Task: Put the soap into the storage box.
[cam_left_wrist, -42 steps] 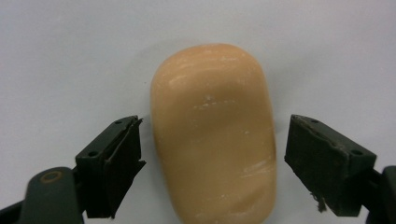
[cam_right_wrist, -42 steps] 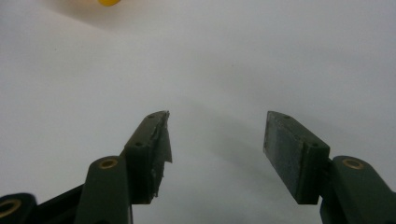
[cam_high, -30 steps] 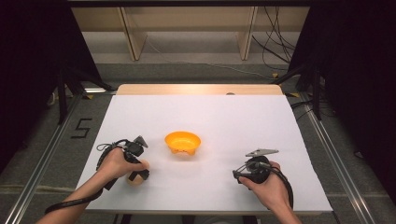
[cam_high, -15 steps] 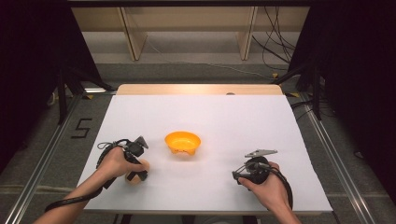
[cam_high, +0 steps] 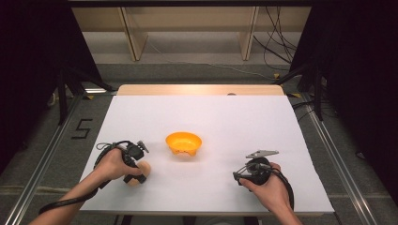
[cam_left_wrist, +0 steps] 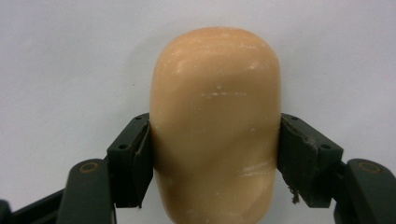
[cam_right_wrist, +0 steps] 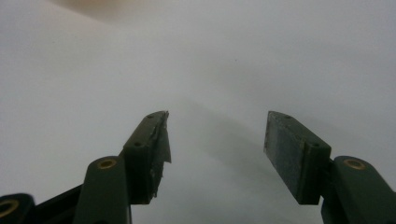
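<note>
Claw work shows on both sides of the white table point(cam_high: 202, 117). The left claw point(cam_left_wrist: 215, 158) is clamped on a peach-coloured oblong lump point(cam_left_wrist: 215, 121), smooth and rounded like a bread roll or a bar of soap; which of these it is cannot be told. One black pad presses each long side of the lump, and its rounded end reaches past the pads over the white surface. In the high view the left claw point(cam_high: 136, 169) sits near the table's front-left corner, gripped by the person's left hand point(cam_high: 111, 163), with the lump point(cam_high: 141, 172) low at the table surface under it; whether it touches the table or is just lifted off cannot be told.

An orange bowl point(cam_high: 184, 143) stands upright toward the middle of the table, somewhat nearer the front edge, near the left claw but apart from it.

The right claw point(cam_right_wrist: 215, 144) has its jaws held wide with nothing between them, bare white table beyond. In the high view the right claw point(cam_high: 240, 177) is near the front edge on the right side, in the person's right hand point(cam_high: 267, 185), a grey three-cornered plate point(cam_high: 261, 153) above it. It is well apart from the bowl.
</note>
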{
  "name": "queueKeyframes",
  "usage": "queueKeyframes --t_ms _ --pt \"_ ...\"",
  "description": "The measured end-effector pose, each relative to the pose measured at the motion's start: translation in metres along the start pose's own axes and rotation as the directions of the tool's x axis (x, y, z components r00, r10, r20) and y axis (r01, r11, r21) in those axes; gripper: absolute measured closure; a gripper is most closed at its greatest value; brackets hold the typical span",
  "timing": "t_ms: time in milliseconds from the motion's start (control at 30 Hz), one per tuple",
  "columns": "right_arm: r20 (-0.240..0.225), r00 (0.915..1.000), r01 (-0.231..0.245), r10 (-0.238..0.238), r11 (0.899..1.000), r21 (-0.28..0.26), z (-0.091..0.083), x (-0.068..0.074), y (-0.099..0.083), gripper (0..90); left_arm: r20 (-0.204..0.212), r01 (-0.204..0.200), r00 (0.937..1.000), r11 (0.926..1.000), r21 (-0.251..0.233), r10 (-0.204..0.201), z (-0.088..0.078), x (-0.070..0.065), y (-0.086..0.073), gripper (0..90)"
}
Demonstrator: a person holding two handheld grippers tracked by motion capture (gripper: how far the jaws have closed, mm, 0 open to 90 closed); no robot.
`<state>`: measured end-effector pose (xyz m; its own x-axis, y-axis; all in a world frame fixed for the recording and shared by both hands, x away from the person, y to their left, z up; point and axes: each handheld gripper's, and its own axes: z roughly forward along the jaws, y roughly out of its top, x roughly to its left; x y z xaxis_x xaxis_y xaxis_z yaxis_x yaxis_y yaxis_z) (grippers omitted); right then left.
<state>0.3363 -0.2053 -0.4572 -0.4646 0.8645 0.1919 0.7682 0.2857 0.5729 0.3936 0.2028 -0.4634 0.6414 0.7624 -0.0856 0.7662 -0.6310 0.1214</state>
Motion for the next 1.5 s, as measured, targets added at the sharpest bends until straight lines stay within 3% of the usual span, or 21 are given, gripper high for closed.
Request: queueKeyframes --t_ms 67,100,133,200,233,267,433,500,567,633,833,933,967,1033,1167,1267,1333,1367,1400,1500 --pt "0.000 1.0000 -0.001 0.001 1.000 0.001 0.000 0.000 0.000 40.4 -0.006 -0.047 0.9989 0.9987 -0.017 0.047 -0.001 0.000 -0.001 32.4" --pt "0.002 0.9997 -0.025 0.025 1.000 0.003 -0.001 0.002 0.000 40.3 -0.003 -0.063 0.9980 0.9978 -0.020 0.063 -0.002 0.001 -0.001 32.4" --pt "0.002 1.0000 -0.001 0.001 1.000 -0.003 0.000 0.000 0.000 40.2 0.000 -0.066 0.9978 0.9976 -0.019 0.066 -0.003 0.000 -0.002 32.4" --pt "0.002 1.0000 -0.005 0.005 1.000 -0.001 -0.001 0.001 0.000 40.1 -0.010 -0.093 0.9956 0.9952 -0.030 0.093 -0.005 0.000 -0.002 32.4" --pt "0.001 1.0000 -0.006 0.006 1.000 -0.001 -0.001 0.001 0.000 40.0 -0.007 -0.080 0.9968 0.9961 -0.035 0.080 -0.006 -0.001 -0.003 32.4" --pt "0.002 1.0000 -0.008 0.008 1.000 -0.001 -0.001 0.001 0.000 40.0 -0.021 -0.126 0.9920 0.9909 -0.049 0.125 -0.007 0.001 -0.003 32.4" --pt "-0.002 0.9998 -0.020 0.020 1.000 -0.001 -0.001 0.001 0.000 39.9 -0.040 -0.168 0.9854 0.9838 -0.063 0.166 -0.014 -0.002 -0.005 32.4" --pt "0.005 1.0000 -0.004 0.005 1.000 -0.005 -0.001 -0.001 0.000 39.9 -0.055 -0.185 0.9820 0.9793 -0.082 0.181 -0.016 -0.003 -0.005 32.4" --pt "-0.009 0.9999 -0.010 0.010 1.000 -0.003 -0.002 -0.001 0.000 39.9 -0.071 -0.191 0.9802 0.9768 -0.097 0.185 -0.017 -0.004 -0.007 32.4" --pt "0.007 1.0000 -0.001 0.001 1.000 -0.012 -0.002 -0.001 0.000 39.9 -0.087 -0.201 0.9776 0.9736 -0.109 0.192 -0.018 -0.005 -0.008 32.4" --pt "0.015 0.9999 -0.006 0.007 1.000 -0.027 -0.003 -0.002 -0.001 40.0 -0.088 -0.186 0.9810 0.9679 -0.169 0.173 -0.022 -0.008 -0.010 32.4" --pt "0.033 0.9993 0.018 -0.016 0.999 -0.040 -0.004 -0.004 0.000 40.4 -0.093 -0.192 0.9796 0.9652 -0.178 0.178 -0.025 -0.009 -0.009 32.4" --pt "0.070 0.9975 0.016 -0.014 0.999 -0.030 -0.005 -0.002 0.000 40.5 -0.094 -0.200 0.9780 0.9637 -0.176 0.186 -0.025 -0.008 -0.008 32.4" --pt "0.067 0.9976 0.019 -0.016 0.999 -0.036 -0.006 -0.002 -0.001 40.6 -0.094 -0.198 0.9786 0.9623 -0.187 0.183 -0.026 -0.009 -0.007 32.4" --pt "0.078 0.9969 0.019 -0.015 0.999 -0.045 -0.007 -0.003 -0.002 40.7 -0.101 -0.224 0.9729 0.9556 -0.191 0.208 -0.028 -0.008 -0.003 32.4" --pt "0.077 0.9970 0.002 0.001 0.999 -0.041 -0.008 -0.002 -0.002 40.8 -0.101 -0.221 0.9738 0.9551 -0.198 0.204 -0.029 -0.009 -0.001 32.4" --pt "0.074 0.9973 0.004 -0.001 0.999 -0.041 -0.008 -0.003 -0.002 40.9 -0.104 -0.233 0.9710 0.9506 -0.206 0.215 -0.028 -0.009 0.001 32.4" --pt "0.084 0.9963 0.019 -0.016 0.999 -0.040 -0.008 -0.005 -0.003 40.9 -0.098 -0.224 0.9734 0.9523 -0.208 0.207 -0.028 -0.009 0.001 32.4" --pt "0.071 0.9974 0.007 -0.004 0.999 -0.047 -0.008 -0.003 -0.003 40.9 -0.099 -0.238 0.9700 0.9489 -0.207 0.222 -0.029 -0.009 0.002 32.4" --pt "0.078 0.9969 0.012 -0.008 0.999 -0.049 -0.009 -0.004 -0.004 40.9 -0.094 -0.224 0.9737 0.9490 -0.222 0.208 -0.029 -0.009 0.003 32.4"
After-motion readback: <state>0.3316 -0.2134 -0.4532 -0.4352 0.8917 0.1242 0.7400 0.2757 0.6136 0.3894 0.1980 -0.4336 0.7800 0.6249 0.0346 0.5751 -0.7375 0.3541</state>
